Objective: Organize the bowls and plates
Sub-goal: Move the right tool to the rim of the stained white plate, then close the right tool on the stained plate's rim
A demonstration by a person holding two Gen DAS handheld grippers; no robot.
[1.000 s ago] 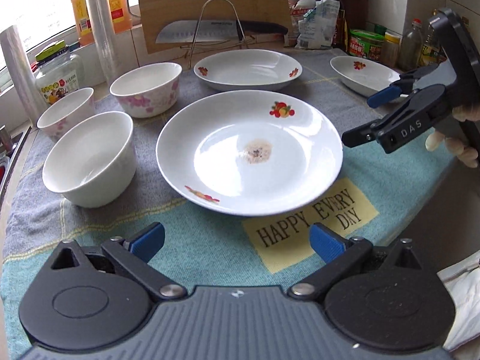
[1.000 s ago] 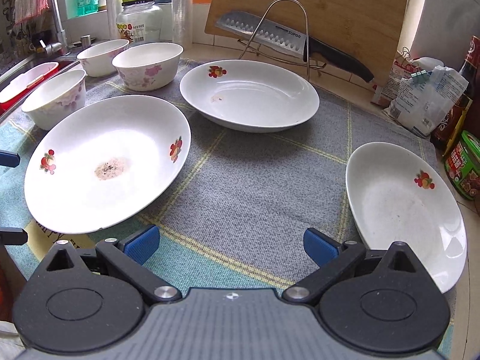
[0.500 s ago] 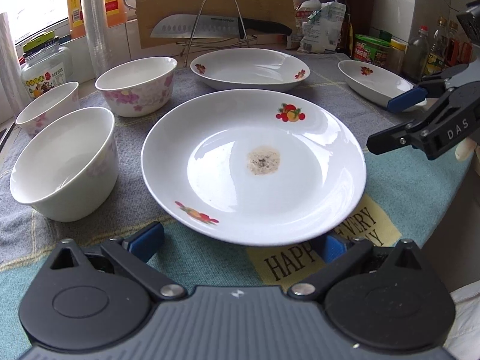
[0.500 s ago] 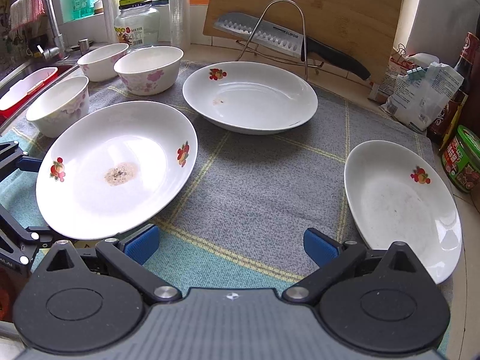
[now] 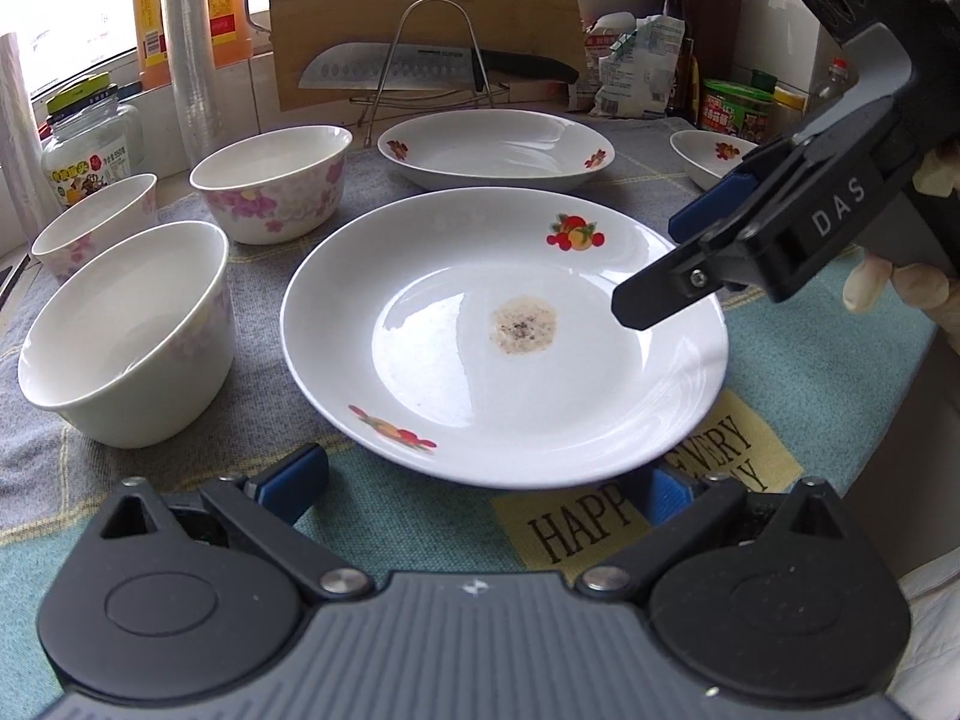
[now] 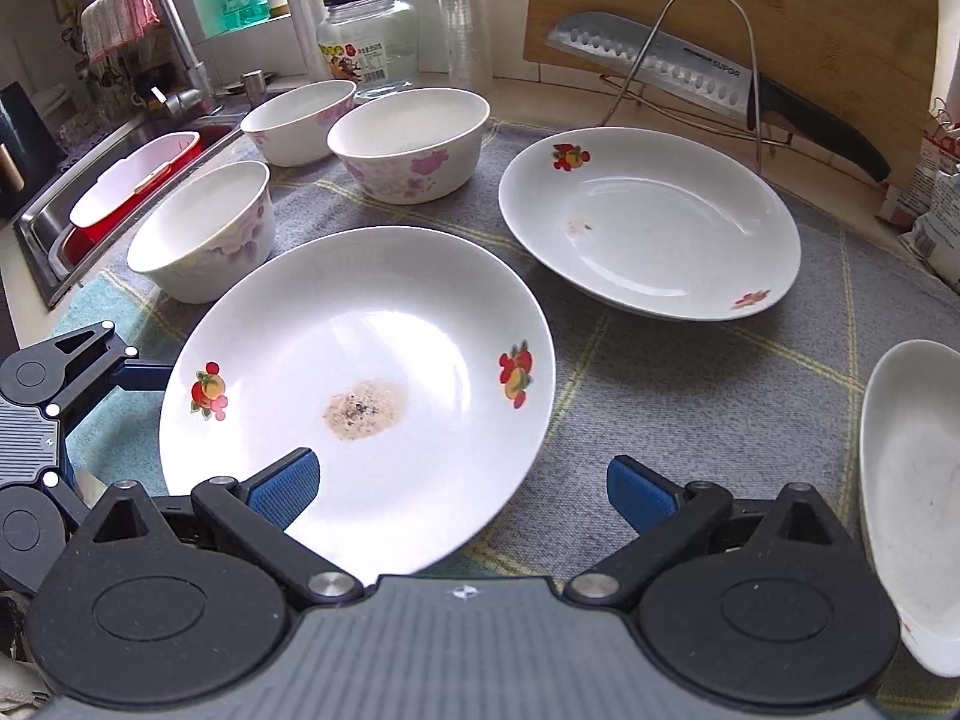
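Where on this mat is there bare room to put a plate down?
The widest bare patch of mat lies between the stained plate, the deep plate and the small dish. The three bowls crowd the sink side, rims nearly touching.

The mat point(image 5: 660, 516) has a yellow patch reading "HAPPY EVERY DAY", though the plate rim and the gripper's blue pad cover some letters. The right gripper point(image 5: 672, 264) has "DAS" in white on its black body. Knife blade point(image 6: 666, 69) says "SUPOR". Jar and bottle labels are too blurry to read.
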